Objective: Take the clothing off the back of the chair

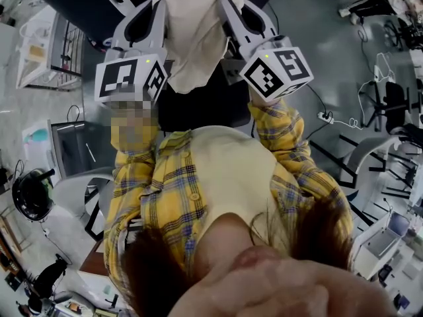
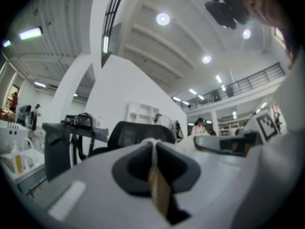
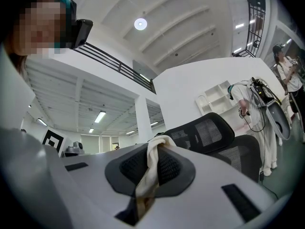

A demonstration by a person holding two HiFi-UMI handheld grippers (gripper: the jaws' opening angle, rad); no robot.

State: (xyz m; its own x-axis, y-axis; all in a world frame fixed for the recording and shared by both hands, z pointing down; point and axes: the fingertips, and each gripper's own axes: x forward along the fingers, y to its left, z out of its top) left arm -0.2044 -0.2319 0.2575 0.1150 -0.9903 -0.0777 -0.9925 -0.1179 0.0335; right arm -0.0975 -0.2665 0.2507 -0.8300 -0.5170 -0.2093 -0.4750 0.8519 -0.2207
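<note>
A cream garment point(image 1: 193, 37) hangs spread between my two grippers, above the black chair point(image 1: 205, 104). My left gripper point(image 1: 160, 6) is shut on the cloth's left top edge; in the left gripper view the fabric point(image 2: 157, 185) is pinched between the dark pads point(image 2: 131, 168). On the right top edge my right gripper point(image 1: 221, 5) is shut, with a cream fold point(image 3: 150, 168) squeezed between its pads point(image 3: 171, 168). The black mesh chair back point(image 3: 205, 132) stands just beyond the jaws, and the chair back point(image 2: 131, 133) also shows in the left gripper view.
A person in a yellow plaid shirt point(image 1: 165, 197) fills the lower head view. A grey cart point(image 1: 76, 150) stands at left, a black helmet point(image 1: 30, 193) beyond it. Chairs, stands and cables point(image 1: 390, 104) crowd the floor at right. A camera rig point(image 2: 81, 120) sits on a stand.
</note>
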